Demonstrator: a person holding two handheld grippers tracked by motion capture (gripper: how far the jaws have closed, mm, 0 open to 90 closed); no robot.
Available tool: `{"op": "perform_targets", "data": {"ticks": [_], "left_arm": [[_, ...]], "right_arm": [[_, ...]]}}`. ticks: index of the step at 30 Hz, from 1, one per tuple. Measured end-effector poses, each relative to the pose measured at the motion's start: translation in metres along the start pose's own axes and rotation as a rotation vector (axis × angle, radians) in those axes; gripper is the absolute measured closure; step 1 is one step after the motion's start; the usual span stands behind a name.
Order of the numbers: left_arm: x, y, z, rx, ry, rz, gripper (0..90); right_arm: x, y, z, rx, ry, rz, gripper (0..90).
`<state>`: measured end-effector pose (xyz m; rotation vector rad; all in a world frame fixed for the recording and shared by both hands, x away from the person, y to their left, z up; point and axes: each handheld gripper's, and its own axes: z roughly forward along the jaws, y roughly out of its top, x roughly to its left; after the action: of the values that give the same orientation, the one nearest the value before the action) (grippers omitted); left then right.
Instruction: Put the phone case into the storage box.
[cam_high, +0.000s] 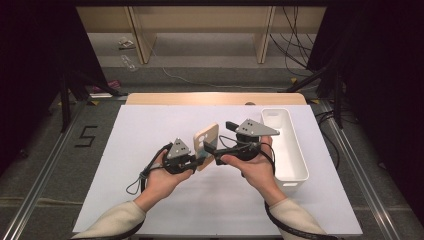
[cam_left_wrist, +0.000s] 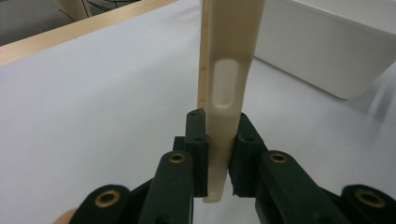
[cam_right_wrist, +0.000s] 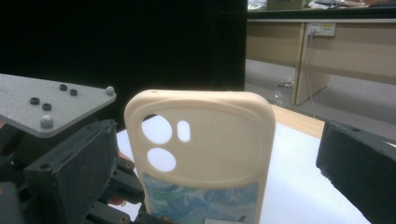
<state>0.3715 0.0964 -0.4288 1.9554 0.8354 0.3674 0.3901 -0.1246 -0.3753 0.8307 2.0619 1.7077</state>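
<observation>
Clamping the phone case (cam_left_wrist: 224, 88) upright above the table's centre, the left gripper (cam_high: 199, 161) holds its lower edge; the right gripper (cam_high: 214, 150), jaws apart, faces it just right.

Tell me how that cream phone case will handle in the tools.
The phone case looks thin and hollow, so probably light. Its smooth rounded edge, pinched by the left tool, may slip or pivot. The camera cutouts suggest a soft, somewhat bendy shell that could flex if the right tool presses it.
</observation>
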Motion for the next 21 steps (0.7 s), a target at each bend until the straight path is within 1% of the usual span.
{"op": "perform_targets", "data": {"ticks": [12, 17, 21], "left_arm": [[-0.007, 0.003, 0.006, 0.004, -0.008, 0.015, 79.3], [-0.015, 0.005, 0.01, 0.004, -0.019, 0.023, 79.3], [-0.017, 0.006, 0.012, 0.011, -0.023, 0.028, 79.3]], "right_arm": [[0.0, -0.003, 0.003, 0.01, -0.012, 0.011, 0.1], [0.001, -0.005, 0.005, 0.017, -0.019, 0.011, 0.1], [0.003, -0.006, 0.006, 0.019, -0.023, 0.01, 0.1]]}}
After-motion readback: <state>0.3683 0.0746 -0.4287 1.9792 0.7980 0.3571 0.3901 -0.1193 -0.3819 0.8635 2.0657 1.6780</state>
